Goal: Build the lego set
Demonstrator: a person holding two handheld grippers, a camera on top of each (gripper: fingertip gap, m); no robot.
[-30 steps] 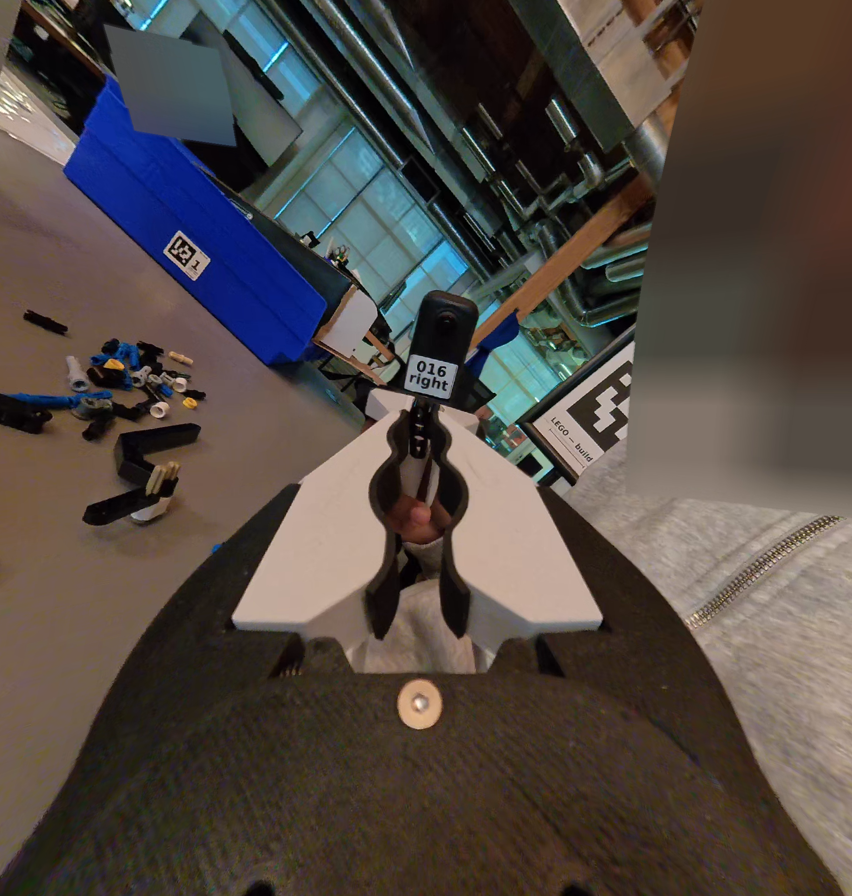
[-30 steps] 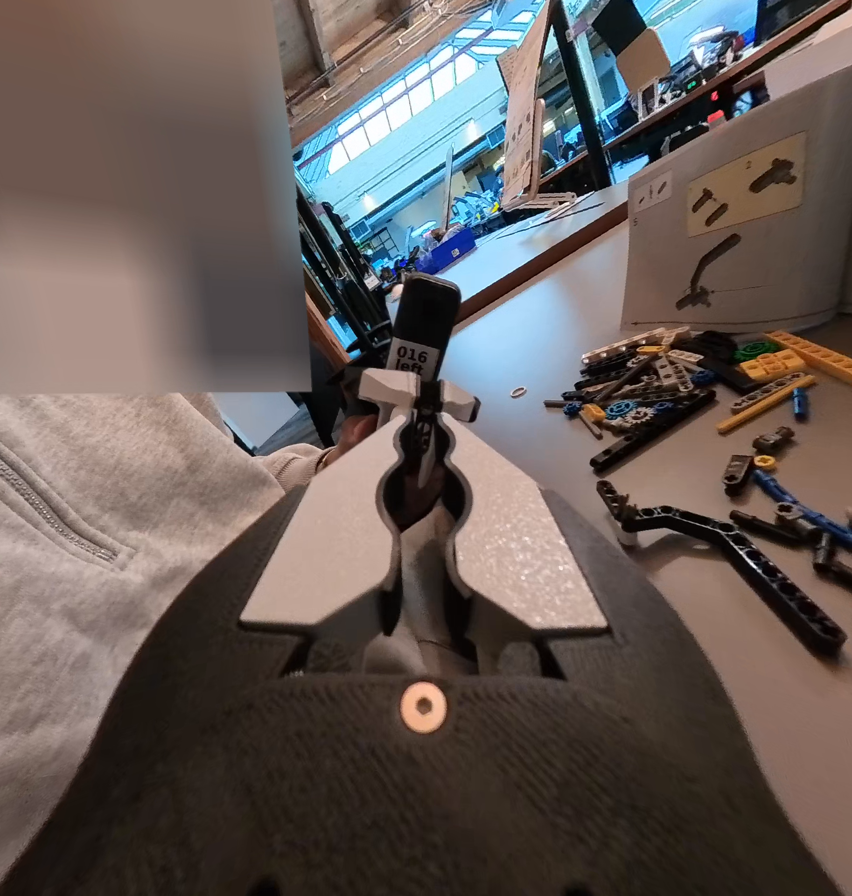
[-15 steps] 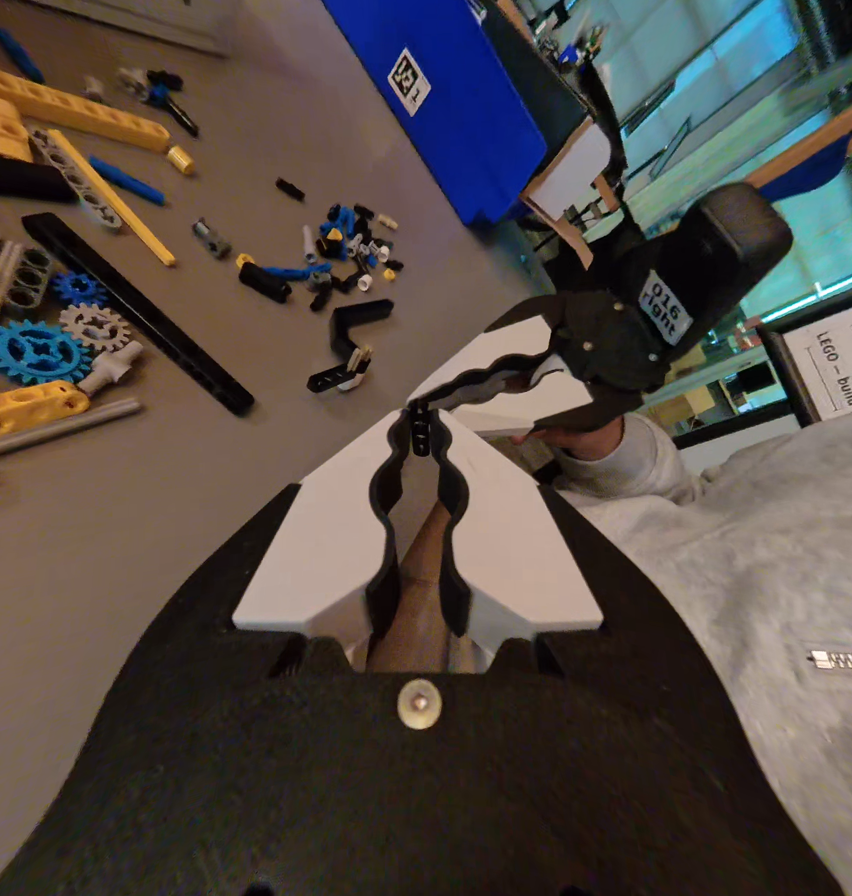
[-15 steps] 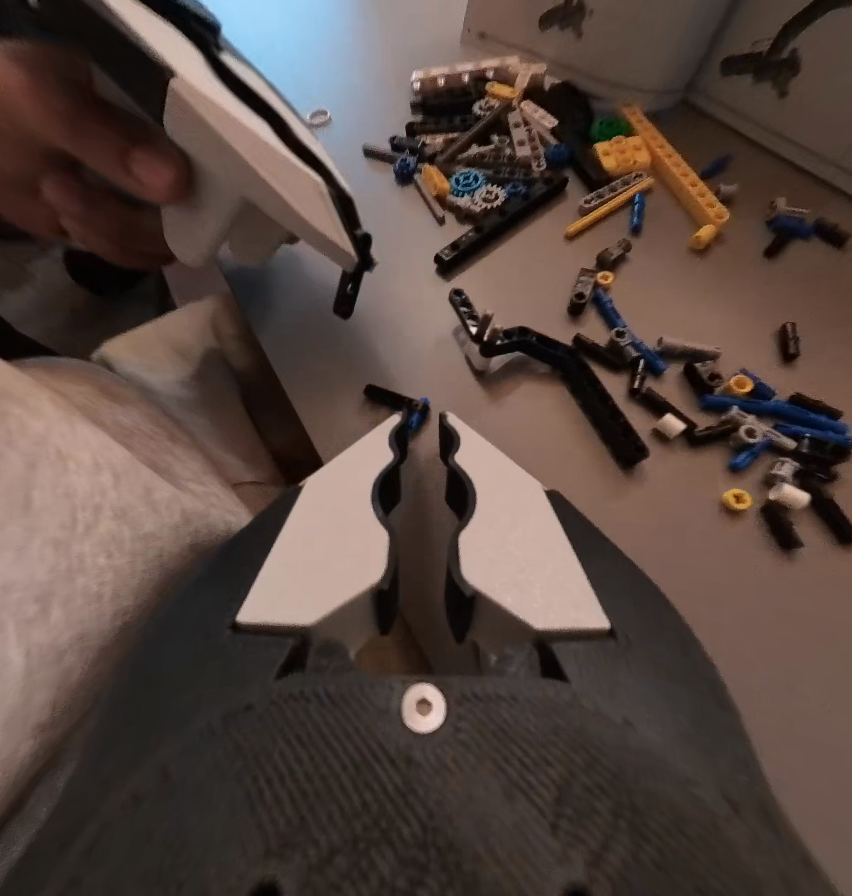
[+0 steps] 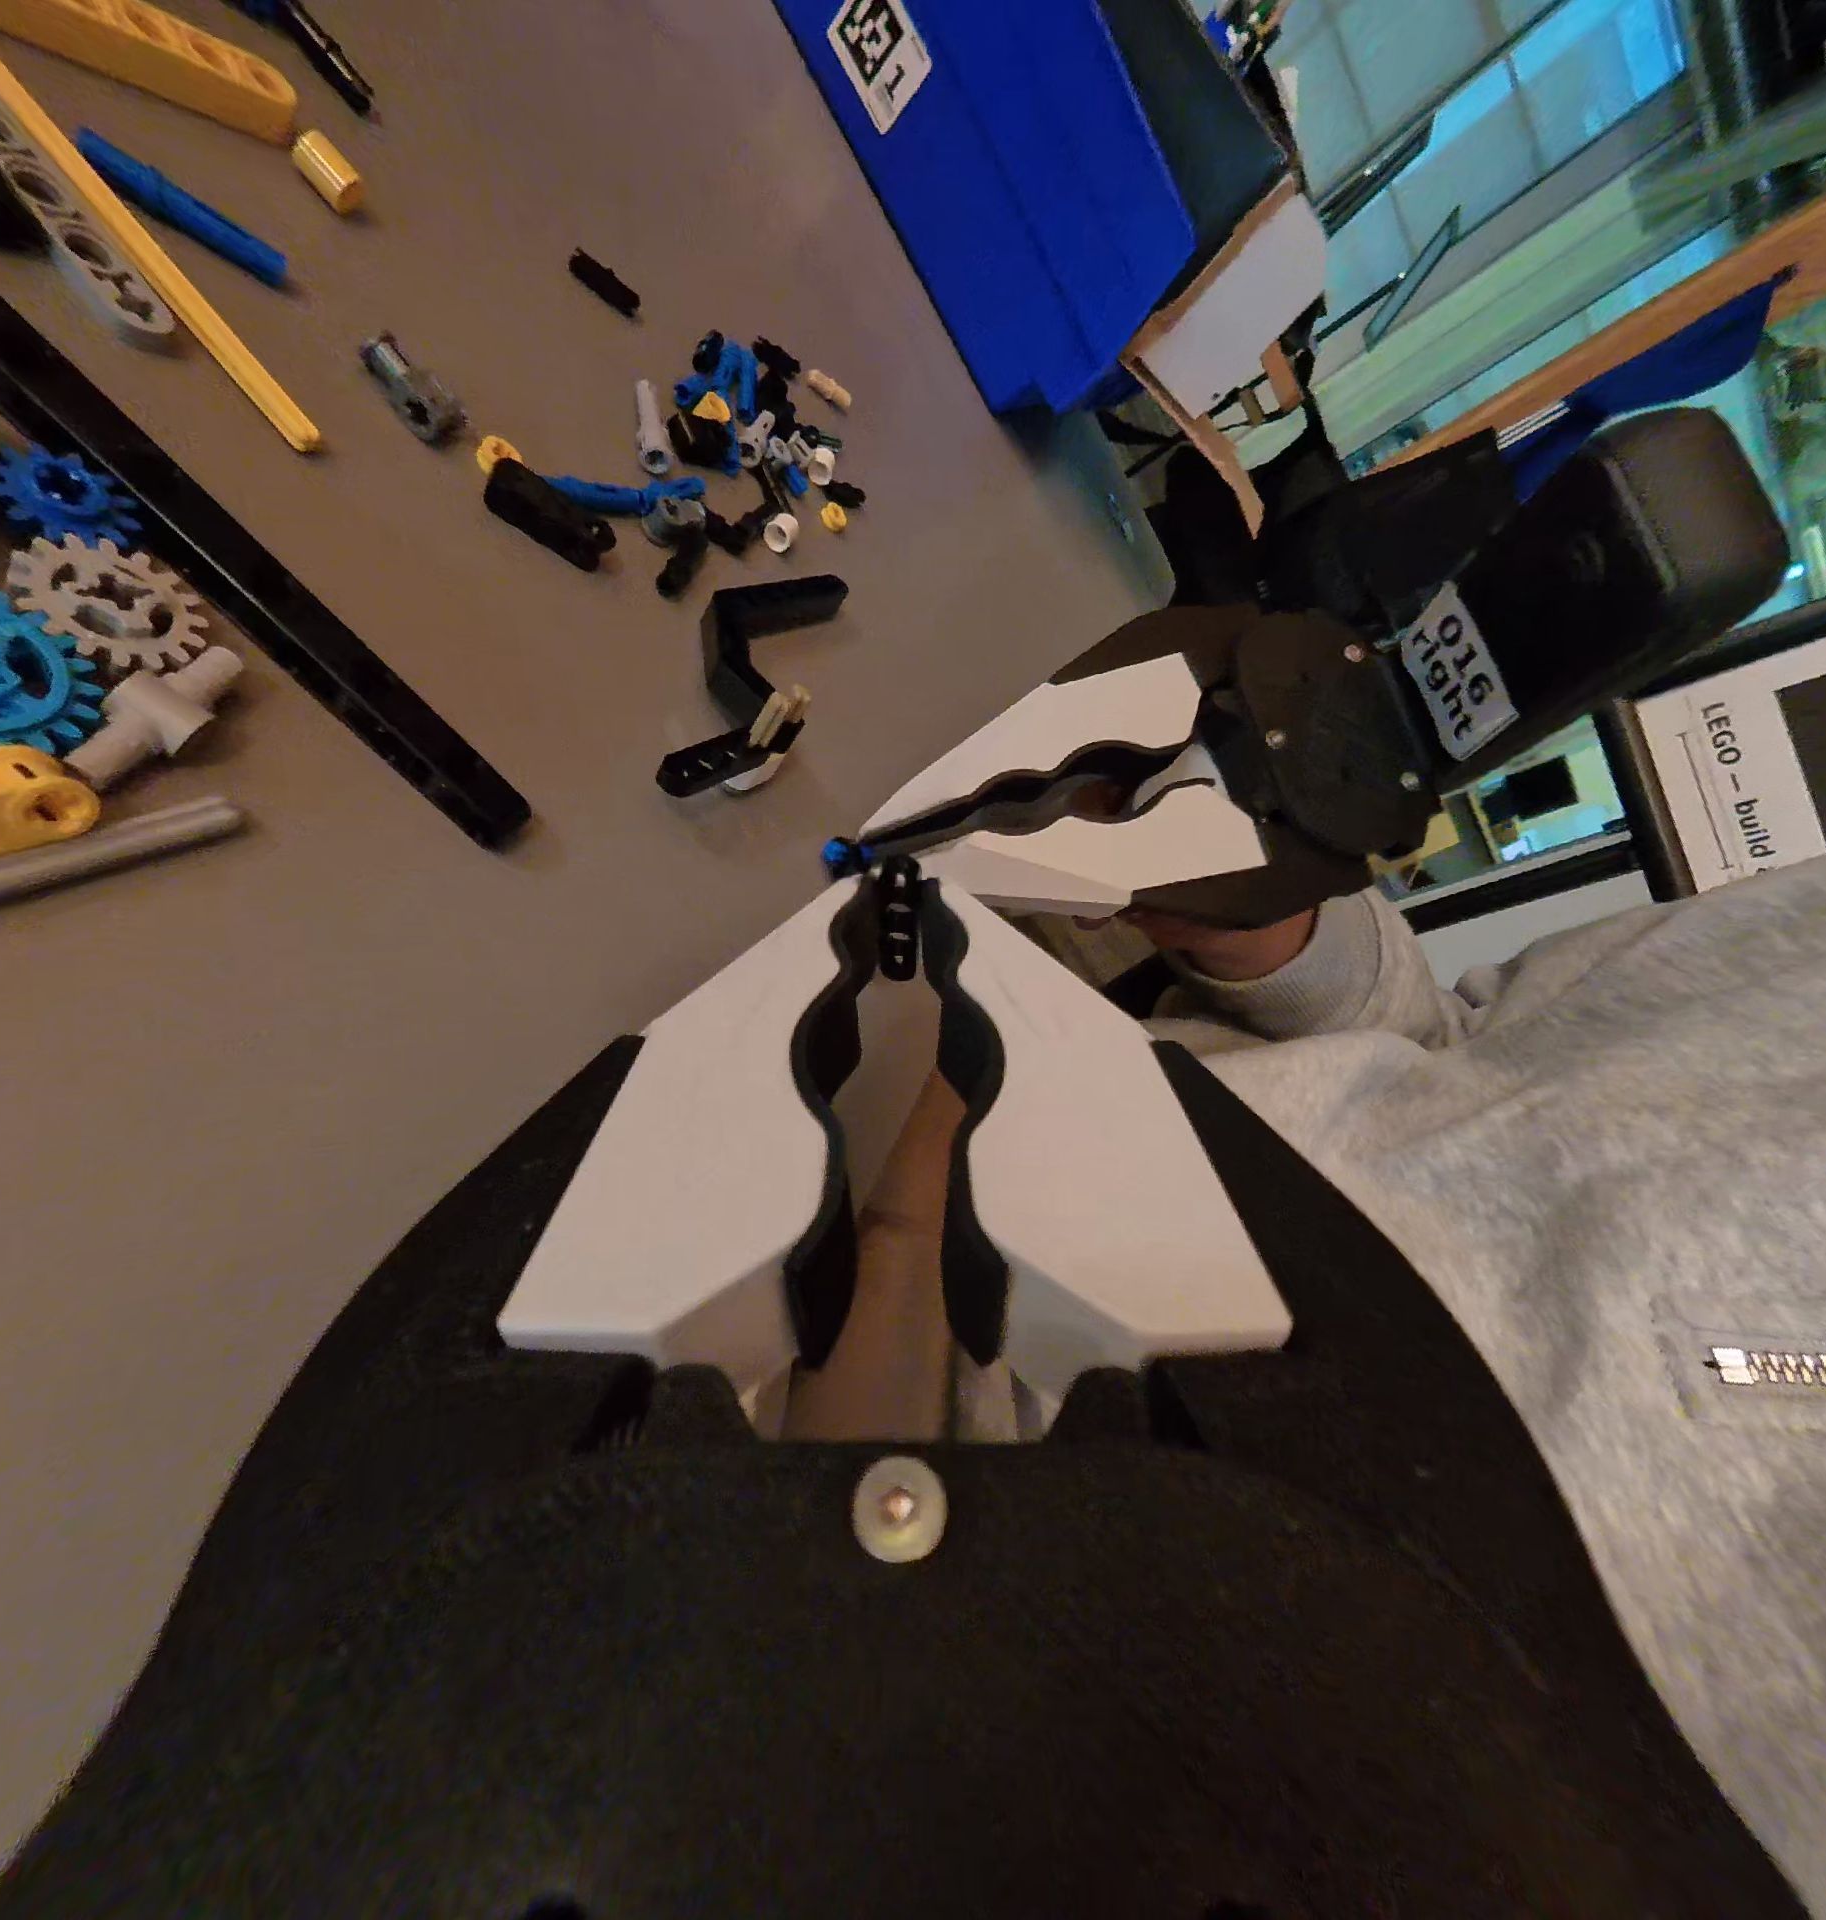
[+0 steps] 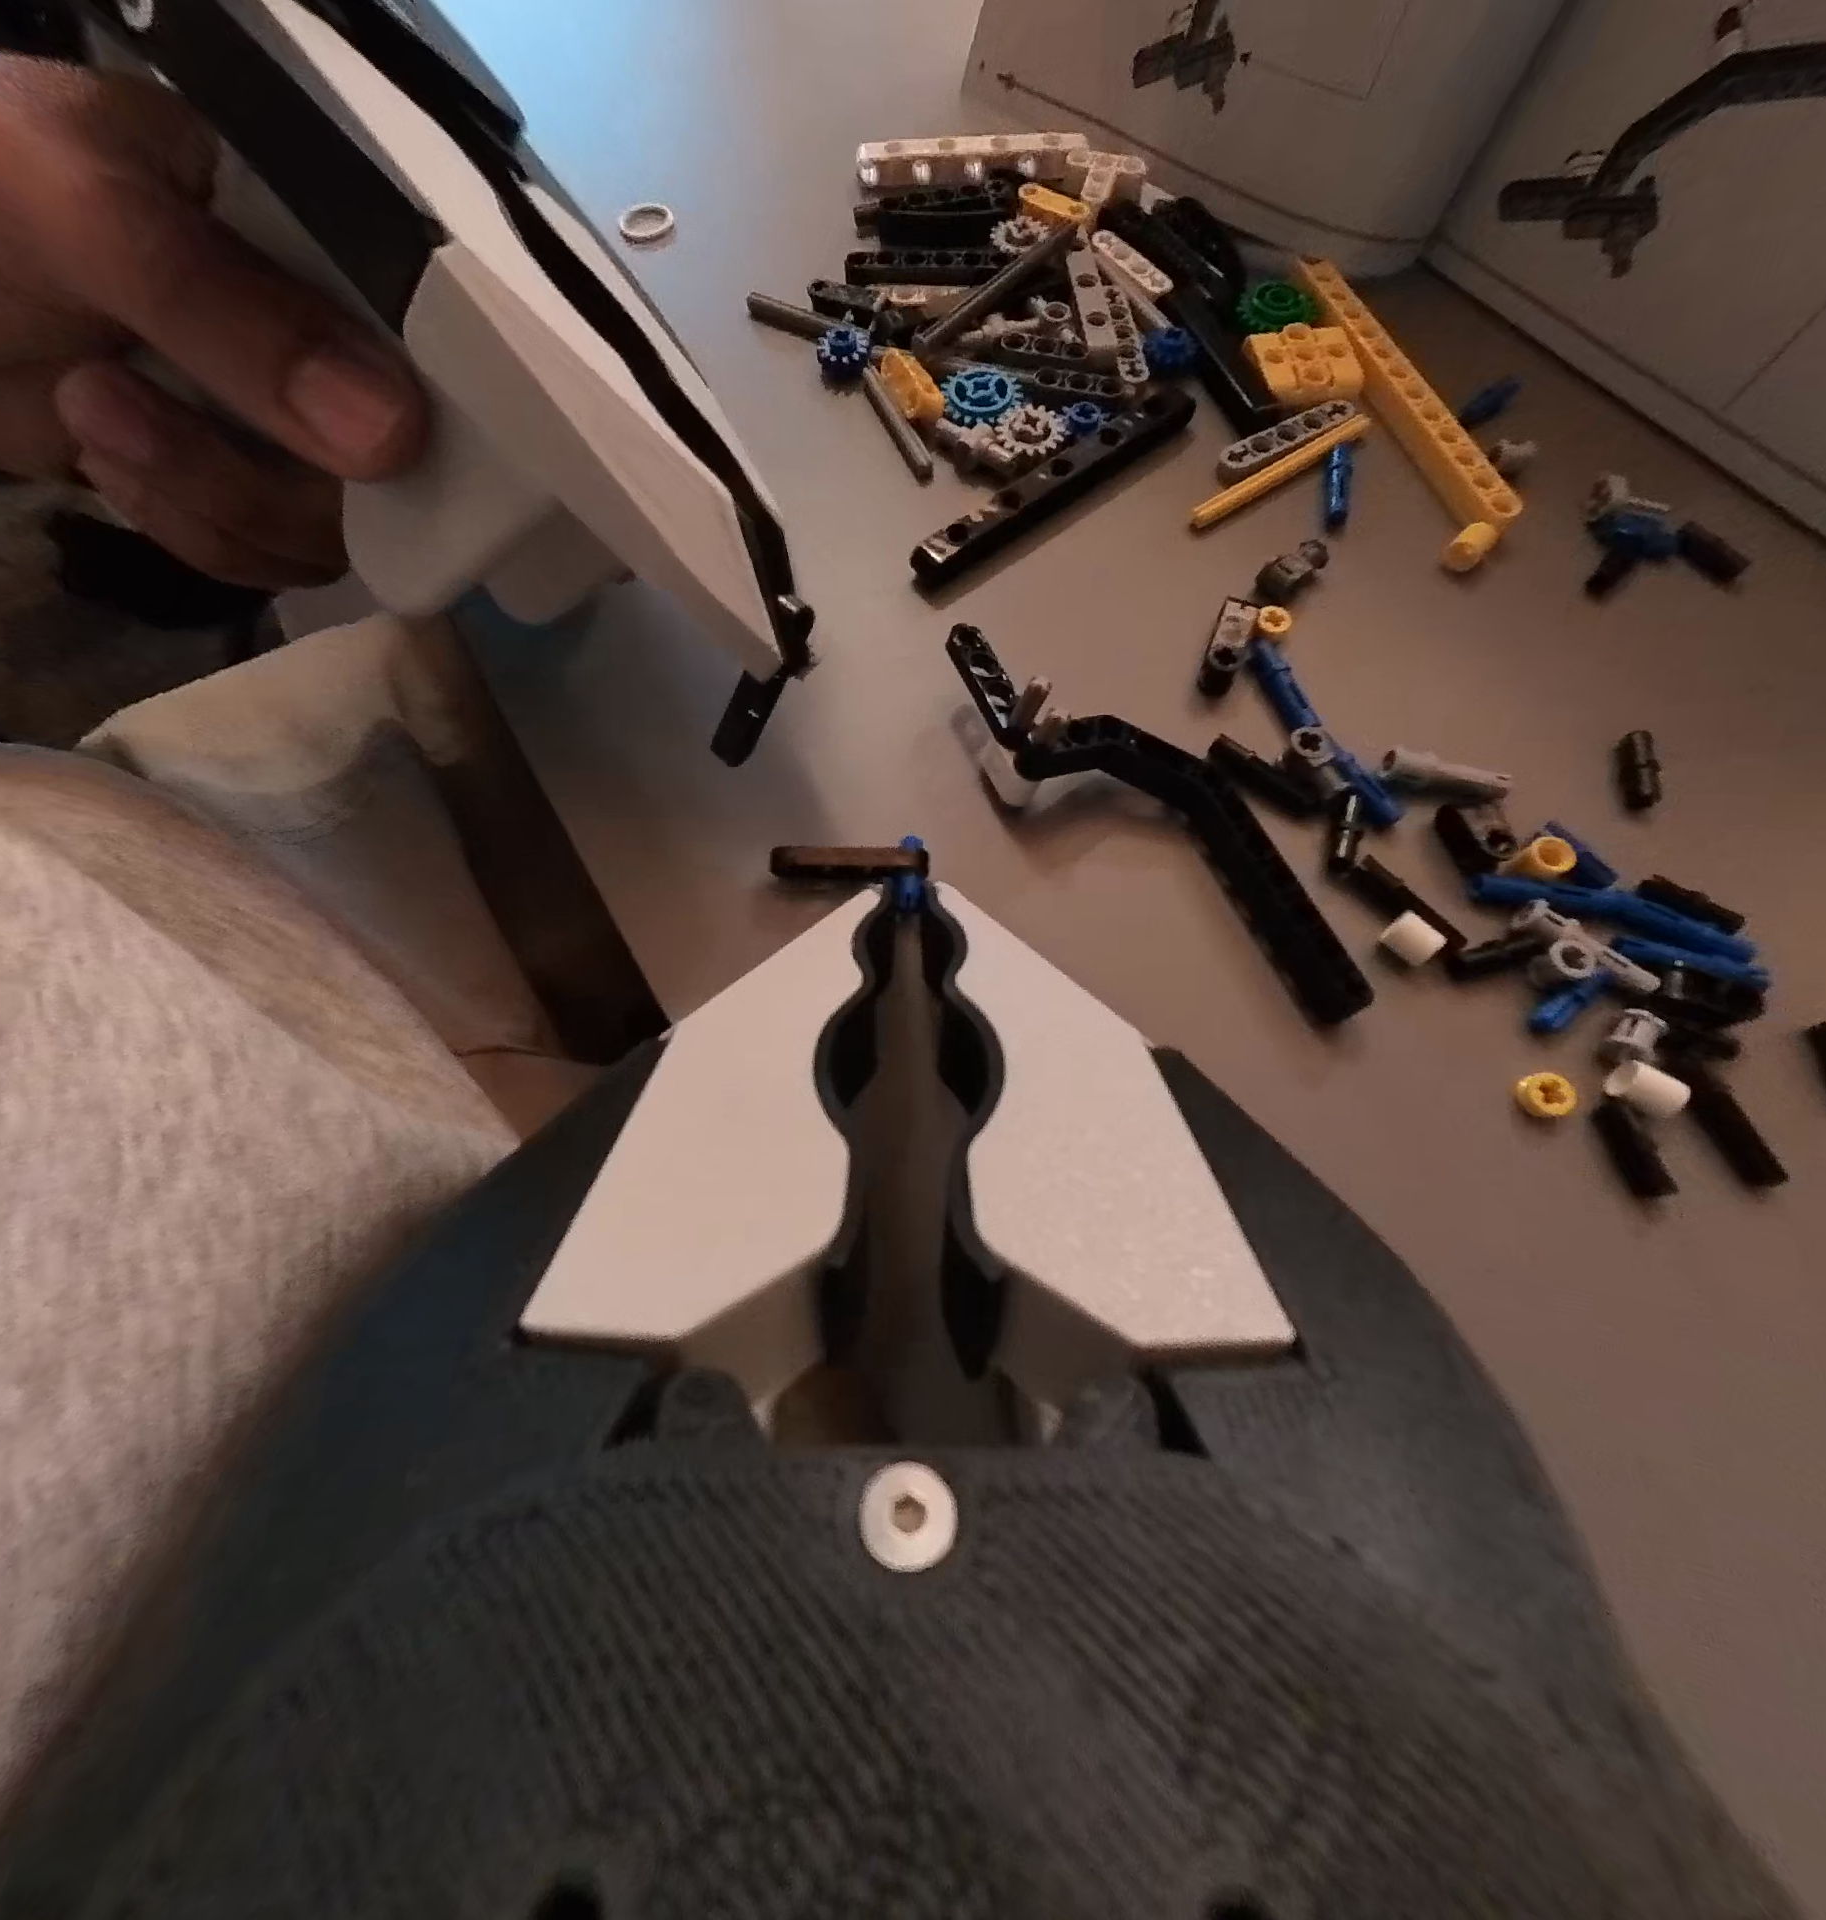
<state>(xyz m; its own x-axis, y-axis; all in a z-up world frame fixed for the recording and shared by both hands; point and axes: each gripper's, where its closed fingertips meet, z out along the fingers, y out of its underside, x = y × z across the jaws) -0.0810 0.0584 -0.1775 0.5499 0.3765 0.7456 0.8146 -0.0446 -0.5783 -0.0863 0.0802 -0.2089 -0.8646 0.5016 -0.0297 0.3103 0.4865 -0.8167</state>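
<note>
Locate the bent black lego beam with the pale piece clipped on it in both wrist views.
Left wrist view: bent black beam lies on the table just above centre, beyond the gripper tips.
Right wrist view: bent black beam lies right of centre, running down to the right.
Shared landmark: the long straight black beam, beside the gears in both.

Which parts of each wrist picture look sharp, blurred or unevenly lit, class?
Left wrist view: the blue bin is sharp, the windows are bright, and the grey jacket smears near the edge. Right wrist view: dimmer and warmer; the hand and left gripper look soft, the loose pieces are slightly blurred, and the black bent beam casts a soft shadow.
</note>
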